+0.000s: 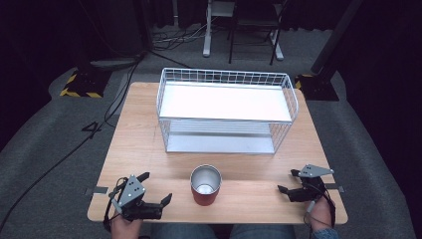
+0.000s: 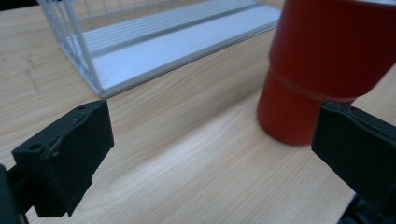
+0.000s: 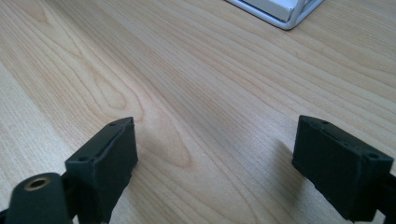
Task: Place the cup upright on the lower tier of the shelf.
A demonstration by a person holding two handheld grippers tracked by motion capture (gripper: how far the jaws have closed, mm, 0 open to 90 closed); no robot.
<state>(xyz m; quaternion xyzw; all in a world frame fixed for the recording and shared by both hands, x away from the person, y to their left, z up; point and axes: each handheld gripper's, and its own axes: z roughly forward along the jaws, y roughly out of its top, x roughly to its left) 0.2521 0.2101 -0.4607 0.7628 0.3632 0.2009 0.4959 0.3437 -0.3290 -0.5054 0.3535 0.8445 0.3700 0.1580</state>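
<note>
Two claws, both mine, both spread wide with nothing between the jaws. My left claw (image 1: 157,186) sits near the table's (image 1: 144,134) front edge, my hand under it, jaws pointing toward the middle. The red cup (image 1: 205,185) stands upright just beside its right jaw, a small gap of bare wood between them, not touching. The cup's mouth is open and its inside is shiny metal. In the left gripper view my left claw (image 2: 212,133) has only wood grain between its jaws, and the cup (image 2: 322,60) is ahead and off to the right, its lower part hidden behind the right jaw. The wire rack (image 2: 140,51) lies further ahead to the left. My right claw (image 1: 286,180) is well apart from the cup, on the cup's other side, near the table's right front corner, jaws aimed inward toward the cup. In the right gripper view my right claw (image 3: 215,149) is low over the wood, jaws far apart, bare table between and ahead, with one corner of the rack (image 3: 289,14) far ahead to the right. From above, the white rack (image 1: 164,99) stands beyond both claws at the table's middle, behind the cup.
</note>
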